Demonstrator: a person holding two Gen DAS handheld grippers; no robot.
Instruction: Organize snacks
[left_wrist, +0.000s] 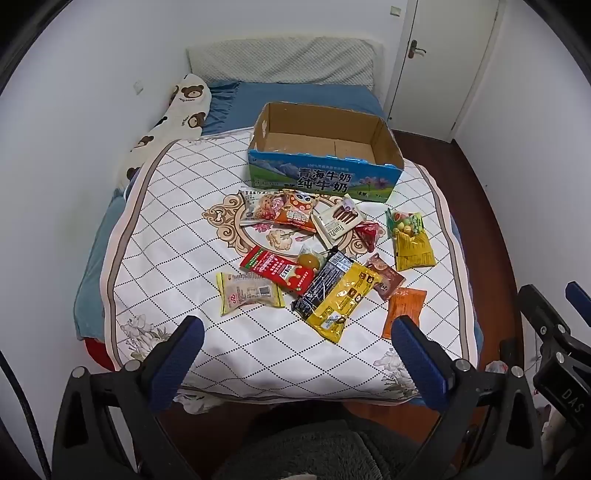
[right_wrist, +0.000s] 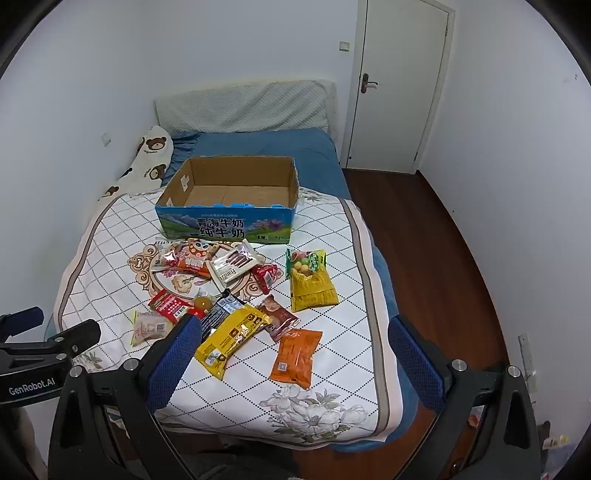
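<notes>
Cardboard box (right_wrist: 227, 218) probably near quilt's (right_wrist: 332, 384) far edge.

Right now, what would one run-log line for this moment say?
stage: start | open cardboard milk box: empty | assorted snack packets: scattered on quilted white bedspread | left gripper: open, empty | right gripper: open, empty

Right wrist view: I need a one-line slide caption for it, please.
Open right tool above a quilt strewn with snack packets, an empty cardboard box behind them.
</notes>
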